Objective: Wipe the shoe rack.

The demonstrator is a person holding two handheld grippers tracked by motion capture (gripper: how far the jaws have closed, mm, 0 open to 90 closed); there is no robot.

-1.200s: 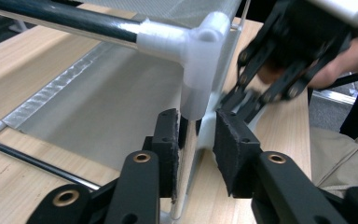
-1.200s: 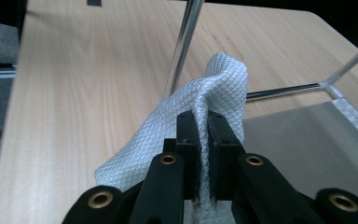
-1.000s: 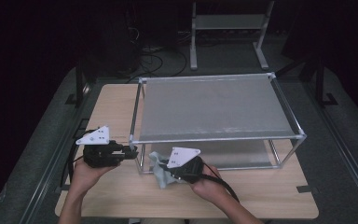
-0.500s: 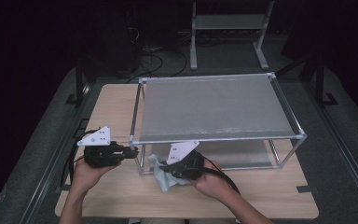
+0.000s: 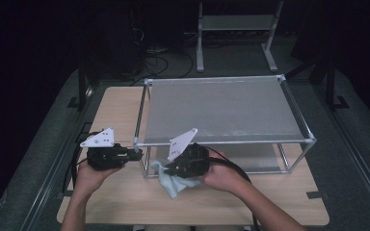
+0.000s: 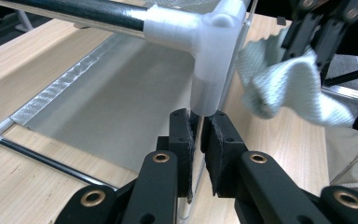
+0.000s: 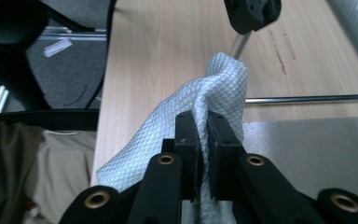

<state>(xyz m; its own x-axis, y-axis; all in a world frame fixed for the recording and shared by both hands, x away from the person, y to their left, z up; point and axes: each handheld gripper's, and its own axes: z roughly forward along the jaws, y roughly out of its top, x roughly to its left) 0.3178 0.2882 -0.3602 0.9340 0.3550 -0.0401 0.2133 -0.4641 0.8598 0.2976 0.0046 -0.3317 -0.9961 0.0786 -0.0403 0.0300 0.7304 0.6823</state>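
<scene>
A pale blue-white quilted cloth (image 5: 170, 181) hangs from my right gripper (image 5: 173, 169), whose jaws are shut on a fold of it (image 7: 216, 105) just above the wooden table (image 5: 120, 113). My right gripper (image 7: 203, 123) shows the fabric pinched between its pads. My left gripper (image 5: 136, 154) is shut on the thin front-left post (image 6: 196, 140) of the metal frame rack (image 5: 224, 141), right below the white corner joint (image 6: 205, 51). In the left gripper view (image 6: 198, 135), the cloth (image 6: 284, 84) dangles to the right of that post, held by the other gripper (image 6: 317, 28).
The rack has a grey mesh top (image 5: 221, 108) and a lower sheet (image 6: 116, 98) on the tabletop. It covers the table's middle and right. A light metal stand (image 5: 233, 29) sits on the dark floor beyond. Bare wood lies along the table's front edge (image 5: 250, 207).
My right gripper has risen a little with the cloth, lifting it off the tabletop. The left gripper has stayed at the rack's front-left post.
</scene>
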